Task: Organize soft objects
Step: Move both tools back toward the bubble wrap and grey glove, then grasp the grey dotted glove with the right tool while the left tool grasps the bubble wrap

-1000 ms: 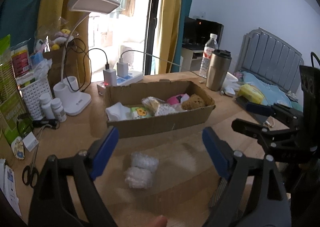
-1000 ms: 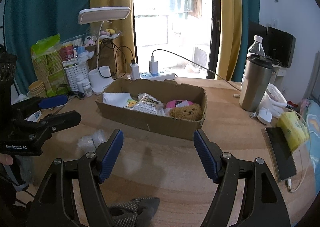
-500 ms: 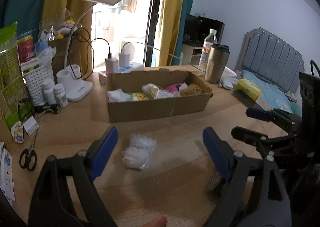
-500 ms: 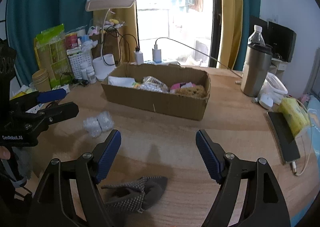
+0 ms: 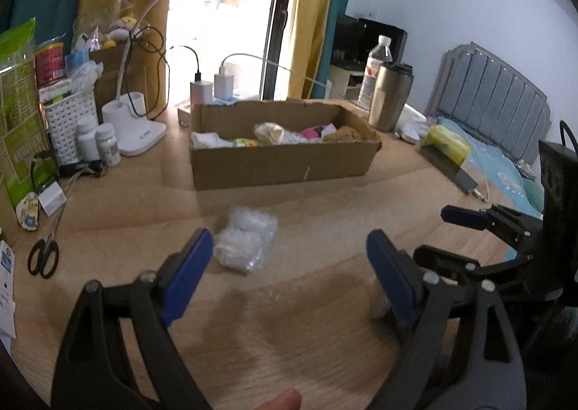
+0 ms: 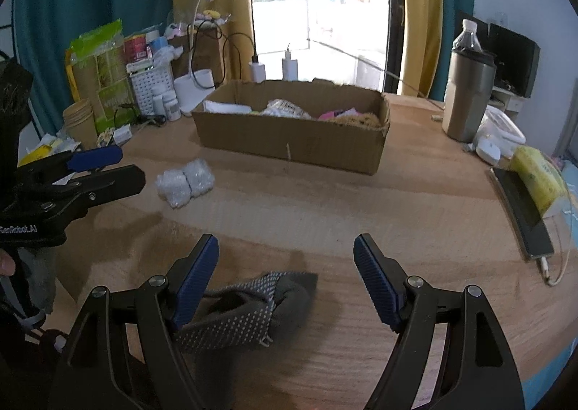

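Lying just beyond the left hand-held gripper [image 5: 289, 258]: bubble-wrap bundle [image 5: 245, 242].

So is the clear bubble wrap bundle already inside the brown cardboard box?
No, the clear bubble wrap bundle lies on the bare wooden table, apart from the brown cardboard box and nearer the camera.

My left gripper [image 5: 285, 265] tilts downward, jaws wide and nothing between them. My right gripper [image 6: 285, 267] tilts down too, jaws spread and empty. One fingertip [image 5: 280, 400] shows below the left.
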